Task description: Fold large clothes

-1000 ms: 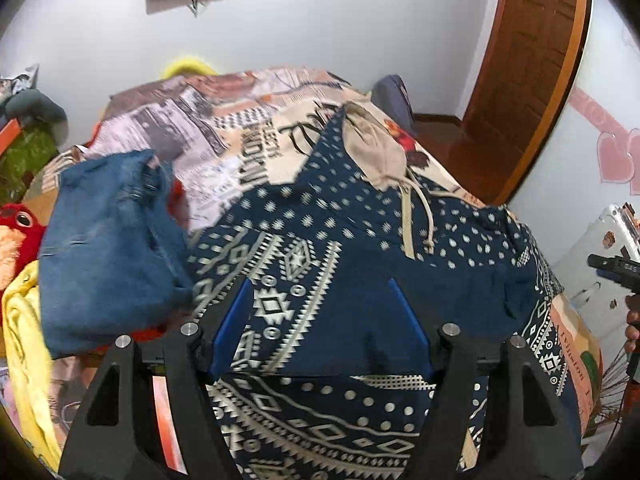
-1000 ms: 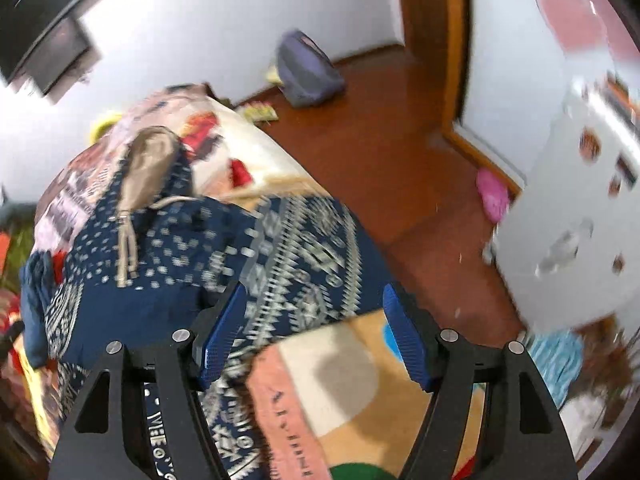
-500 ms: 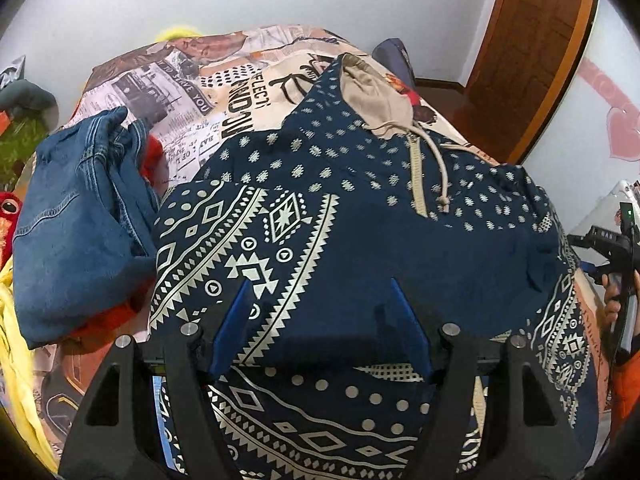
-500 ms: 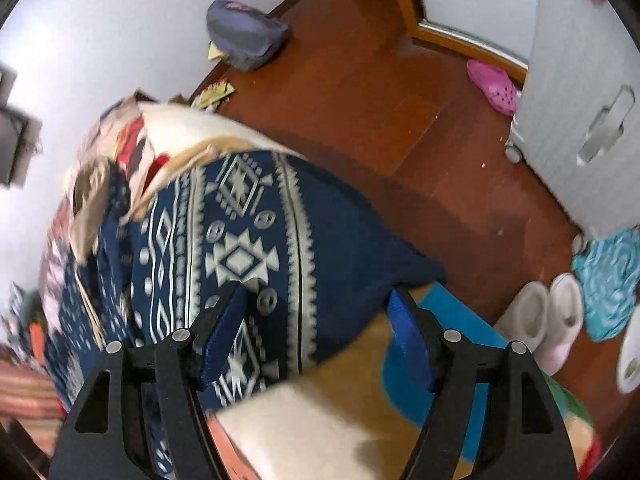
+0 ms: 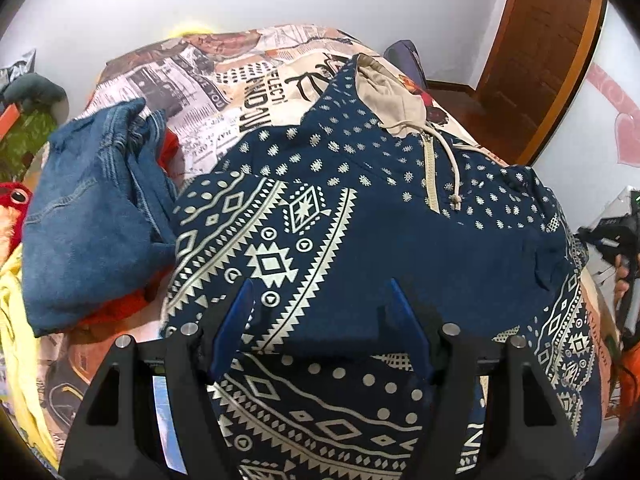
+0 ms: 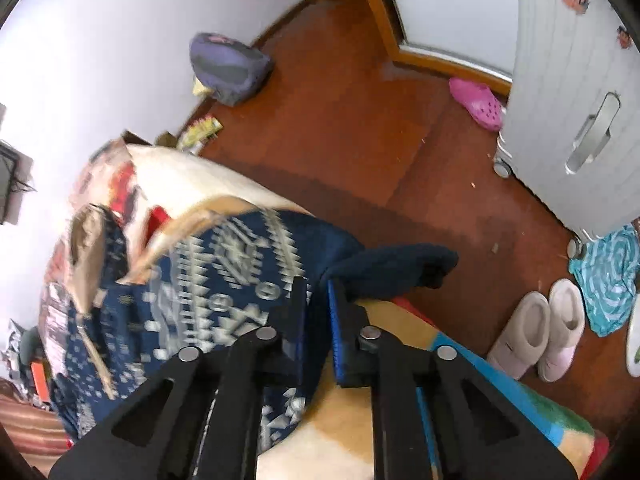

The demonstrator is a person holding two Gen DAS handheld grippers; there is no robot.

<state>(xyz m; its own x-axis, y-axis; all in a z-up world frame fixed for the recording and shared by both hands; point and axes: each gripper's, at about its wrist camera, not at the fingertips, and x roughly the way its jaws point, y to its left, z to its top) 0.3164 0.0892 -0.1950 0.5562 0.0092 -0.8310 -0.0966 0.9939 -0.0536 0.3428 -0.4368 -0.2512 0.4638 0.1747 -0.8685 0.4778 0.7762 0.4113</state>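
Observation:
A navy hoodie (image 5: 360, 220) with cream geometric print, tan hood and drawstrings lies spread on the bed. My left gripper (image 5: 320, 308) hovers over its lower front, blue fingers wide apart and open, with nothing pinched. At the bed's edge in the right wrist view, my right gripper (image 6: 318, 292) is shut on the hoodie (image 6: 224, 280) where its plain navy sleeve (image 6: 396, 268) starts. The sleeve end sticks out past the fingers, over the floor.
Folded jeans (image 5: 92, 220) lie left of the hoodie on the printed bedspread (image 5: 224, 76), with yellow cloth (image 5: 16, 320) beside them. Beyond the bed edge are pale slippers (image 6: 536, 328), a pink clog (image 6: 478, 102), a grey suitcase (image 6: 572, 92), a teal cloth (image 6: 608, 276) and a backpack (image 6: 228, 66).
My right gripper dropped to the bed edge, rolled, and went from open to shut on the sleeve. My left gripper sank slightly toward the hoodie and stayed open.

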